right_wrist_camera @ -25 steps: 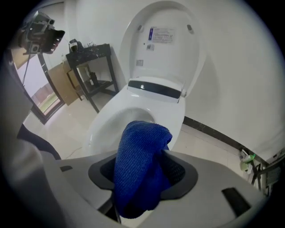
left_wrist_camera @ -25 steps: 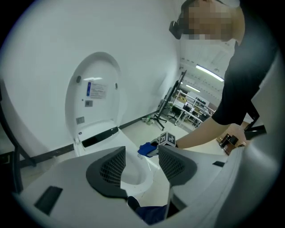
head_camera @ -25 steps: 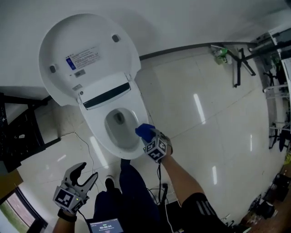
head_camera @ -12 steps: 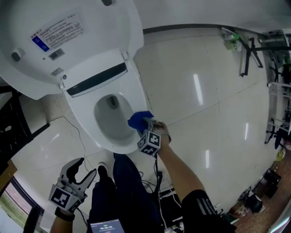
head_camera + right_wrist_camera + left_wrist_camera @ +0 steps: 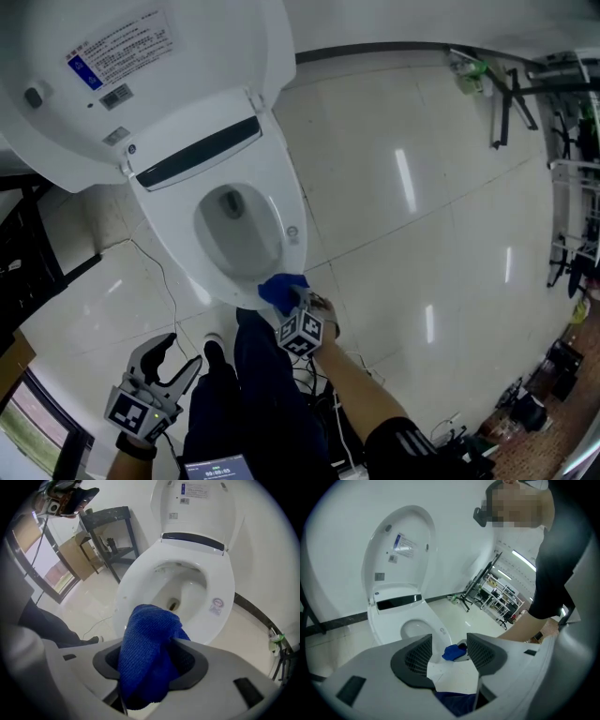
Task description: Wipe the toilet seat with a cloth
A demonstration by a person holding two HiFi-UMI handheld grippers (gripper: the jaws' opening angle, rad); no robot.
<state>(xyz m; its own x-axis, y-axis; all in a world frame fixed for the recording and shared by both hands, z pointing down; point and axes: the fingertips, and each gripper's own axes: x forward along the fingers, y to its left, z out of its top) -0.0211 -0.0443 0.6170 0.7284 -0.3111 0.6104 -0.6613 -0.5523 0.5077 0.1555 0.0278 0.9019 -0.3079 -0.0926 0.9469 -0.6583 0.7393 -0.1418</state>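
White floor tiles surround toilet seat; right tool clamps blue cloth.

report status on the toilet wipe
Right gripper shut on blue cloth, at toilet seat's front edge. Left gripper open, empty. Lid up, nothing blocking.

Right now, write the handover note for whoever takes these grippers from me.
Right gripper: shut on the blue cloth, held at the front edge of the toilet seat.
Left gripper: open, empty, well clear of the seat.
Lid is up.
Done: cloth gripped and brought to the seat. How much is wiped cannot be told.
Left: wipe round the seat's ring.
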